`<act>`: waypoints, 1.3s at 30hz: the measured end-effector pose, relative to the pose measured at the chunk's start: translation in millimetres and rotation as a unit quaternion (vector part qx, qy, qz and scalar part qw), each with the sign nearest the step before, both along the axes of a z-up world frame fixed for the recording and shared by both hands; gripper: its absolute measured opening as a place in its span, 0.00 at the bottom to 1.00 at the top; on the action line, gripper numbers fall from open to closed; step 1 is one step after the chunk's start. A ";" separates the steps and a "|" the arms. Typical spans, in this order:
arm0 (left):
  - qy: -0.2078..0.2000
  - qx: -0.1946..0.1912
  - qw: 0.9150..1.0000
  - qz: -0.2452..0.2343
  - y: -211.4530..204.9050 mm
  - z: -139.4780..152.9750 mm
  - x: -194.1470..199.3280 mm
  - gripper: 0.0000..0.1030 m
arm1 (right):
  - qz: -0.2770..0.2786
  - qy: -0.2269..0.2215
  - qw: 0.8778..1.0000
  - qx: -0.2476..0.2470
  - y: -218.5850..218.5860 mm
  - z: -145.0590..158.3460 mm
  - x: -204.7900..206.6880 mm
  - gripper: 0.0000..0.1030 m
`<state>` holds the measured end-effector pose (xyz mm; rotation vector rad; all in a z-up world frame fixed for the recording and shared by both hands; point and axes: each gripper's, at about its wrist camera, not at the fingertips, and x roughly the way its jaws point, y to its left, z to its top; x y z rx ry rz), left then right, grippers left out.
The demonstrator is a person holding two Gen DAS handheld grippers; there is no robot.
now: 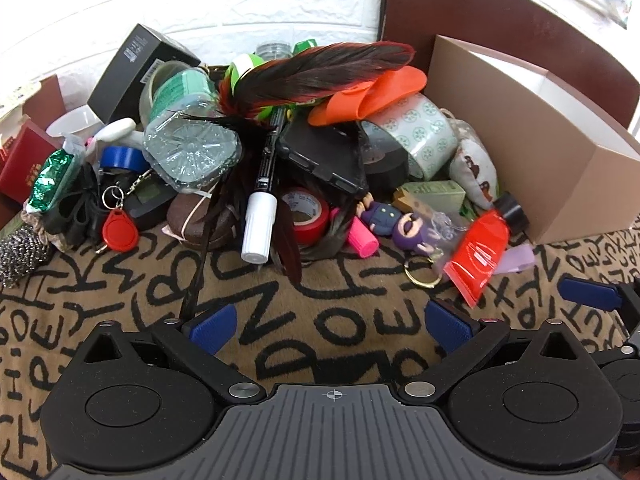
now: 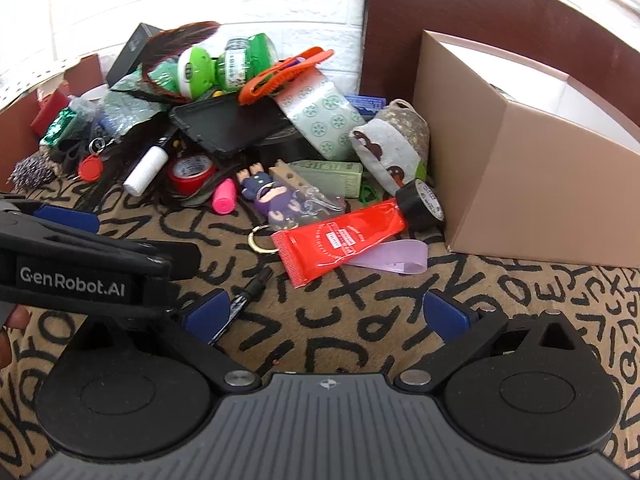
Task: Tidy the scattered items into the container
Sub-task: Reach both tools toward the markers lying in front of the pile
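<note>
A pile of scattered items lies on a patterned cloth (image 1: 320, 300). It includes a red tube (image 1: 480, 248) (image 2: 344, 236), a white marker (image 1: 260, 216), red tape (image 1: 306, 216), a purple figure keyring (image 1: 400, 224), a dark feather (image 1: 320, 72) and a red key fob (image 1: 120, 234). An open brown cardboard box (image 1: 532, 140) (image 2: 520, 168) stands at the right. My left gripper (image 1: 328, 324) is open and empty, short of the pile. My right gripper (image 2: 324, 314) is open and empty, just short of the red tube. The left gripper also shows at the left of the right wrist view (image 2: 64, 216).
A white brick wall (image 1: 240, 8) backs the pile. A dark brown board (image 1: 500, 12) stands behind the box. A black box (image 1: 136, 68), a crushed plastic bottle (image 1: 188, 140), patterned tape (image 1: 424, 132) and a steel scourer (image 1: 20, 252) lie in the heap. A black pen (image 2: 240, 304) lies by my right gripper's left finger.
</note>
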<state>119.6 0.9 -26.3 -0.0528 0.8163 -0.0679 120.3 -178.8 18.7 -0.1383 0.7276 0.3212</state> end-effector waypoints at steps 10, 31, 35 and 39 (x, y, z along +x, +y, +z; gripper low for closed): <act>0.025 -0.007 1.000 -0.006 -1.0 -7.9 29.4 0.92 | -0.034 0.005 0.999 0.019 -8.0 -8.6 26.7 0.98; 0.009 0.042 0.999 -0.027 -5.1 -10.3 43.8 0.45 | -0.012 -0.029 1.000 0.003 9.7 -17.6 40.6 0.89; 0.012 0.042 0.999 -0.032 -3.6 -8.9 35.1 0.29 | 0.001 -0.047 0.999 -0.010 13.1 -10.1 29.9 0.75; 0.019 0.028 0.999 -0.036 -0.5 -6.6 22.6 0.24 | 0.017 -0.023 0.999 0.014 10.2 -5.2 26.4 0.55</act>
